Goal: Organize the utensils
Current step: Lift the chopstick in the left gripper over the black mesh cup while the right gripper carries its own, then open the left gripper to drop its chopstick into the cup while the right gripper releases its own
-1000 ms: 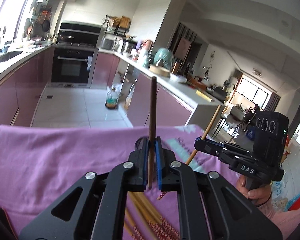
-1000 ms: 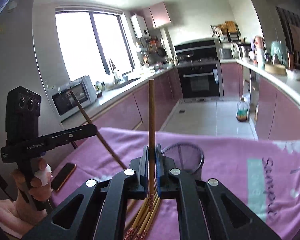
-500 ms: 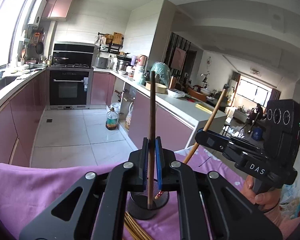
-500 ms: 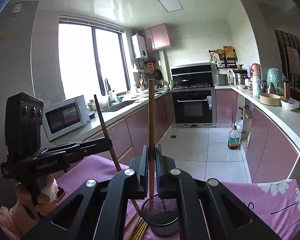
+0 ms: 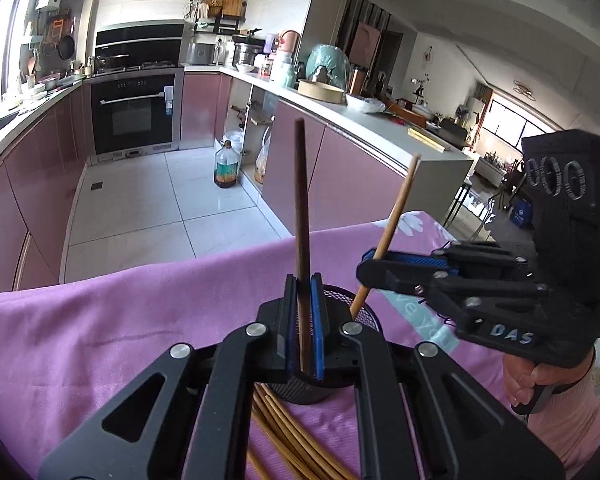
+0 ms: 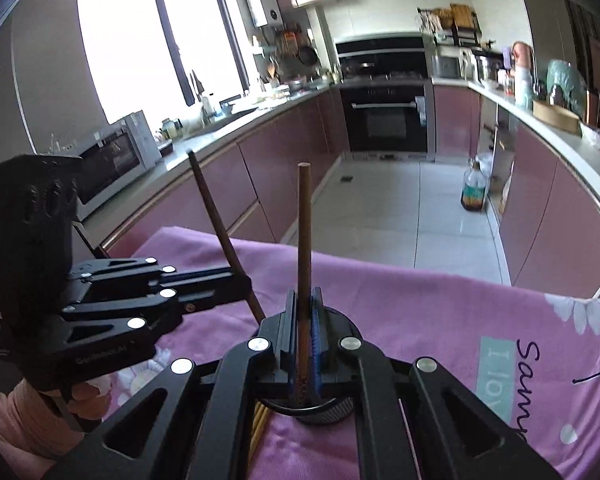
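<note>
We are holding a dark brown chopstick upright in our left hand-held gripper, its blue pads clamped tight on the stick's lower part. Our right hand-held gripper is likewise clamped on a lighter tan chopstick, which is standing nearly vertical between its pads. Both sticks are pointing down into a black mesh cup that is sitting on the table, which is covered by a pink cloth. In the left wrist view the tan chopstick's lower end is dipping just inside the cup's rim; in the right wrist view the dark chopstick is slanting down toward the cup from the left, though we cannot tell whether its tip is already inside. A bundle of loose tan chopsticks is lying on the cloth just beside the cup, on the near side, partly hidden under the gripper arms. The two grippers are working close together over the cup, apart from each other.
</note>
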